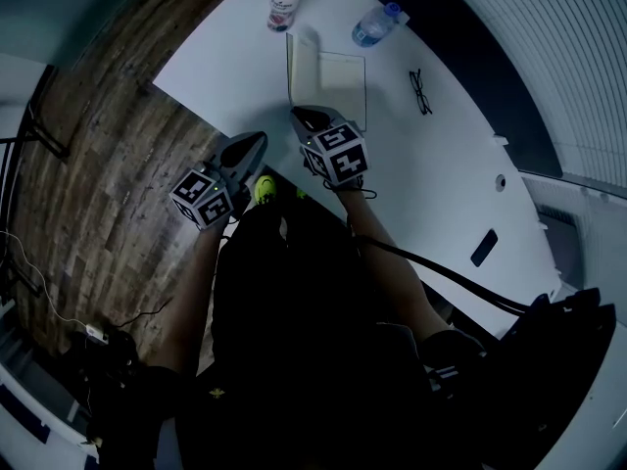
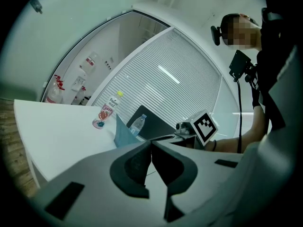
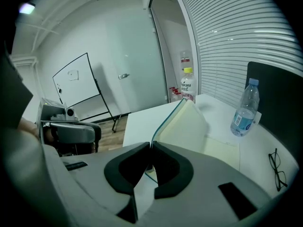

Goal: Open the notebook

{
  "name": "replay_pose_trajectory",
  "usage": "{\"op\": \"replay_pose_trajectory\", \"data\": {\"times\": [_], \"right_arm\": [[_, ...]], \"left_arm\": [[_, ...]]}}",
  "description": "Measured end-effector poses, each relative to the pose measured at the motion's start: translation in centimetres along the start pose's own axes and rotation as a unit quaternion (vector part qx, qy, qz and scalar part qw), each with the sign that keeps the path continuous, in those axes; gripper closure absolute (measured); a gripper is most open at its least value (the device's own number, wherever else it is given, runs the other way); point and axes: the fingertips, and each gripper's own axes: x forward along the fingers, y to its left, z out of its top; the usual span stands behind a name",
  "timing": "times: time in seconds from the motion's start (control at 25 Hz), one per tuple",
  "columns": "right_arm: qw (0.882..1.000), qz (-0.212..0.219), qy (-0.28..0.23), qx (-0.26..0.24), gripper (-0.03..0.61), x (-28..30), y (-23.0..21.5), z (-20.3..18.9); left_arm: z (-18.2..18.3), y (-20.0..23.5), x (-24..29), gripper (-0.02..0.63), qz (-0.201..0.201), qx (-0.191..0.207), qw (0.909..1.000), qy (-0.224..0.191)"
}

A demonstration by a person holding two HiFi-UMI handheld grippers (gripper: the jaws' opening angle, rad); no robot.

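The notebook (image 1: 338, 81) lies on the white table (image 1: 225, 57), its teal cover (image 1: 297, 67) raised nearly upright over the cream pages. My right gripper (image 1: 309, 117) is at the cover's near corner and is shut on its edge. In the right gripper view the thin teal cover (image 3: 182, 122) runs up from between the shut jaws (image 3: 150, 146). My left gripper (image 1: 257, 140) hangs just off the table's near edge, to the left of the right one. Its jaws (image 2: 151, 142) are shut with nothing between them, and the cover (image 2: 122, 132) stands beyond them.
A pink-labelled bottle (image 1: 283, 3) and a clear water bottle (image 1: 377, 24) stand behind the notebook. Glasses (image 1: 420, 91) lie to its right, and a small black object (image 1: 483, 248) lies farther right. Wooden floor (image 1: 108, 184) runs left of the table. A whiteboard (image 3: 78, 82) stands in the room.
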Motion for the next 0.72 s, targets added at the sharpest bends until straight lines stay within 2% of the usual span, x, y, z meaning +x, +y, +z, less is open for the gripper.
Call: {"op": "replay_pose_trajectory", "data": {"times": [0.72], "right_arm": [[0.999,0.031,0.032,-0.013,0.545,4.7,2.5,-1.2]], "left_arm": [[-0.6,2.9,-3.9,0.601,0.046,-0.018,0.9987,-0.008]]}}
